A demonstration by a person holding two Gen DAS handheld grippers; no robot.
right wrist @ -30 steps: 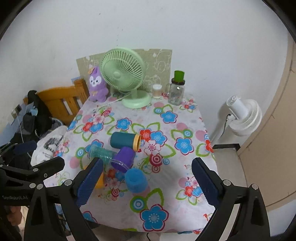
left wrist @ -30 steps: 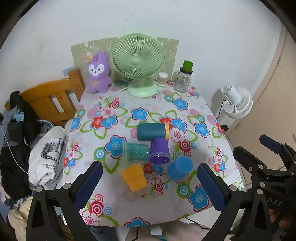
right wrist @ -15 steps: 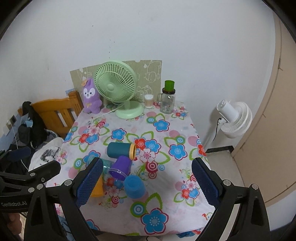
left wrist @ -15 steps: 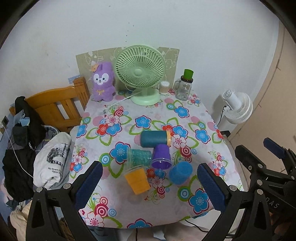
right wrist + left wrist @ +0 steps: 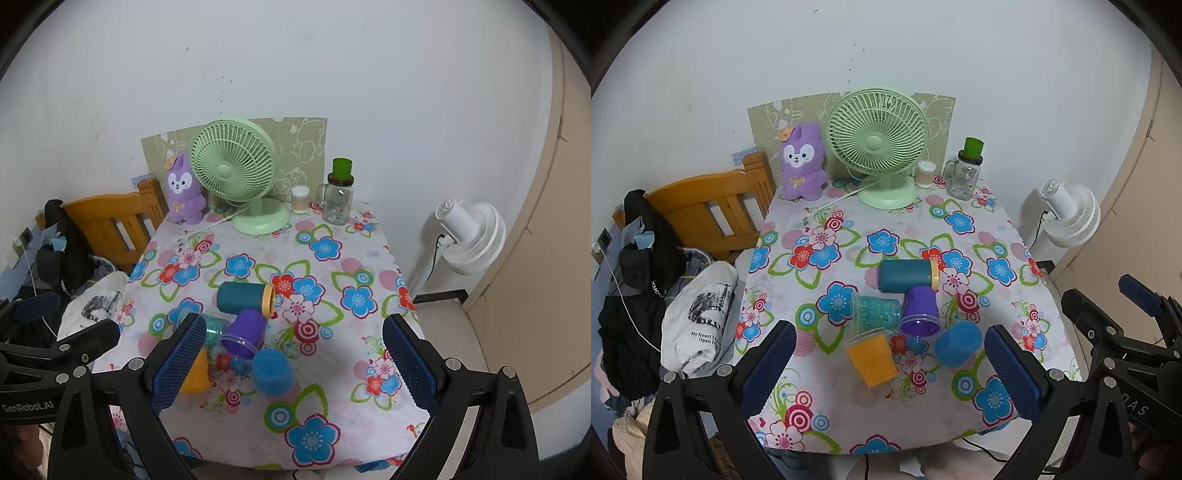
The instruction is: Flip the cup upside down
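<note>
Our left hand-held gripper [image 5: 889, 367] and right hand-held gripper [image 5: 293, 356] spread wide, released, grasping nothing, above the counter [image 5: 849, 243]'s near edge, beyond them five cups lying clustered mid-counter, orange cup [image 5: 872, 359], blue [image 5: 957, 342], purple [image 5: 919, 311], clear teal [image 5: 876, 312], dark teal [image 5: 908, 275], farther back we count one green fan [image 5: 878, 142], one plush toy [image 5: 802, 162], one jar [image 5: 963, 173].

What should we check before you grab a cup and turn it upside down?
1. Left gripper open and empty: ok.
2. Right gripper open and empty: ok.
3. Cups within view: ok; orange cup, blue cup, purple cup, dark teal cup and clear teal cup lie in a cluster.
4. Any cup standing upright: not ok; all lie on their sides.
5. Free room around one cup: cannot tell; several seem to touch.
6. Grippers close enough to grasp: not ok; both hang above the table.
</note>
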